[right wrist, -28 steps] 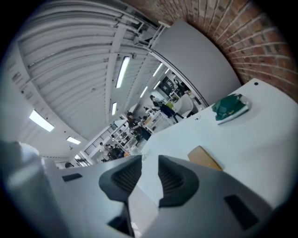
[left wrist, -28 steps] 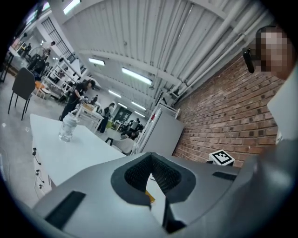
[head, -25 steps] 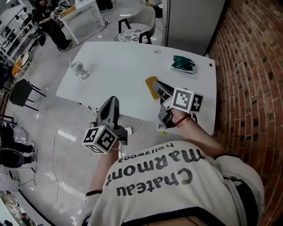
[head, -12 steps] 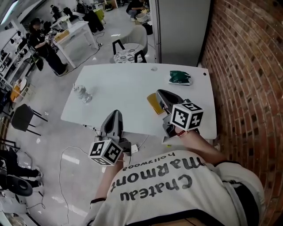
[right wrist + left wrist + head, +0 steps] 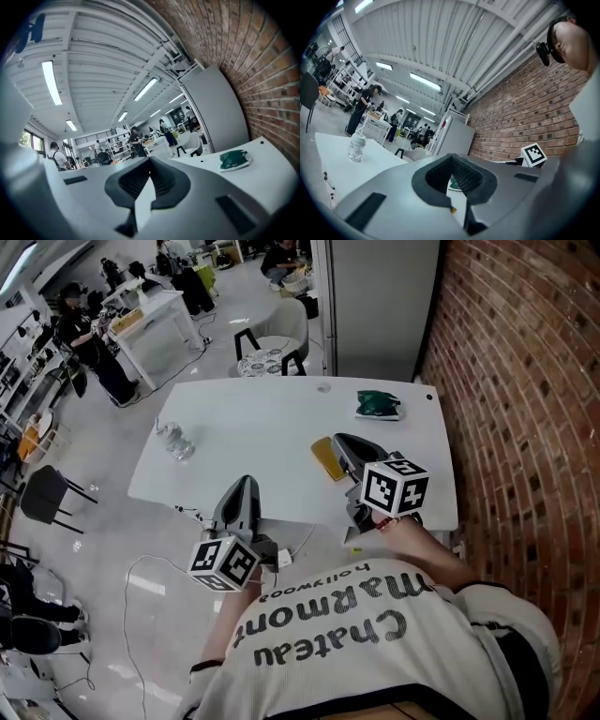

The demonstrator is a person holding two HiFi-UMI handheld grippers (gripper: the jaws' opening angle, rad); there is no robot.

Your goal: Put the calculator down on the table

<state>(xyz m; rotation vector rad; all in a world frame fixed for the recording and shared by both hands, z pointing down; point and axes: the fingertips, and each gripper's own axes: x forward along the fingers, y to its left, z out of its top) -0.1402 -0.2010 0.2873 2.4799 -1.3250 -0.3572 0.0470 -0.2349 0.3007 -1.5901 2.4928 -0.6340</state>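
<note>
The head view looks steeply down from above the person's shoulders onto the white table (image 5: 281,418), with the brick wall (image 5: 525,381) at its right. Each gripper view sits low by the table's near edge and faces roughly level across the top, along its own tongs (left tongs (image 5: 451,159), right tongs (image 5: 149,161)). The head view shares the bottle (image 5: 175,440) with the left gripper view and the green packet (image 5: 378,405) with the right gripper view.

The person wears a cream shirt (image 5: 375,652) with dark lettering — the left gripper (image 5: 246,482) and right gripper (image 5: 340,440) are grey.
</note>
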